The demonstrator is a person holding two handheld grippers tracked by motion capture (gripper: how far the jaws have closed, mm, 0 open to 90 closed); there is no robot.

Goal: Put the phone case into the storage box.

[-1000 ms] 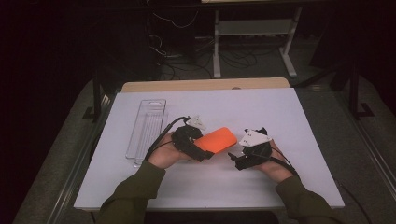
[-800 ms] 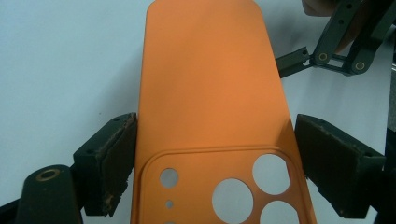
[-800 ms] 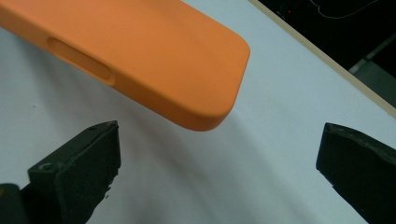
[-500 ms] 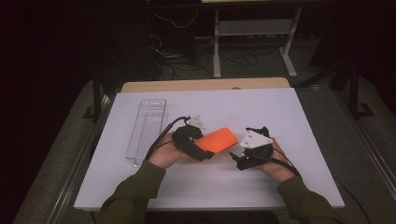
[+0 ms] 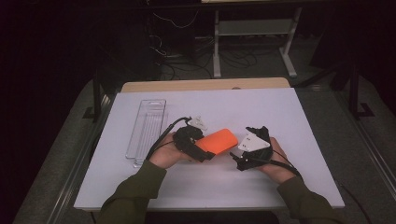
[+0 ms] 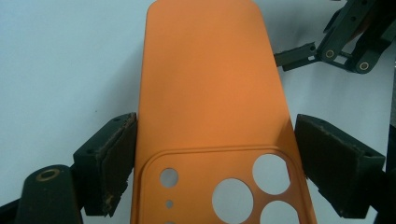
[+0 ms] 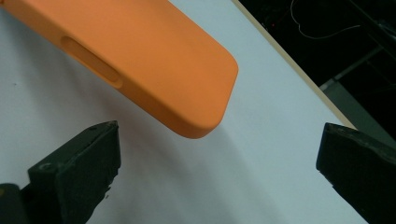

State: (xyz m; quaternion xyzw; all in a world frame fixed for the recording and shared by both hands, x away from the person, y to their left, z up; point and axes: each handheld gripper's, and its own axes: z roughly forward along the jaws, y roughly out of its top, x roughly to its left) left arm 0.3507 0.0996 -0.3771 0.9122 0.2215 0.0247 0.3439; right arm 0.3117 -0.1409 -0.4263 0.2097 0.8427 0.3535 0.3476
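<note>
A person sits at a white bench (image 5: 280,112) with a handheld two-jaw tool in each hand, both forearms in olive sleeves reaching in from the near edge. The left tool (image 5: 201,148) pinches an orange phone case (image 5: 217,140) by its two long edges, close to the end that has the camera cut-outs. In the left gripper view the case (image 6: 205,93) runs away from the camera between the two black jaws, back side facing up, with three large round holes and two smaller ones inside a raised outline at the near end; the left pad (image 6: 116,158) presses on the case's edge, and the right pad (image 6: 331,158) sits against the opposite edge. From the high view the case is near the middle of the bench, its free end pointing toward the right tool (image 5: 240,156), which sits just beside that end without touching it. The right gripper view shows that tool's jaws spread wide, nothing between them but the white surface, with the rounded corner of the case (image 7: 154,65) held above the surface just beyond the jaw tips, casting a soft shadow below. A long side-button bump is visible on the case's edge there. To the left of the left hand, a clear plastic tray (image 5: 145,130) lies flat on the bench, its long side running away from the person, apart from the tools.
</note>
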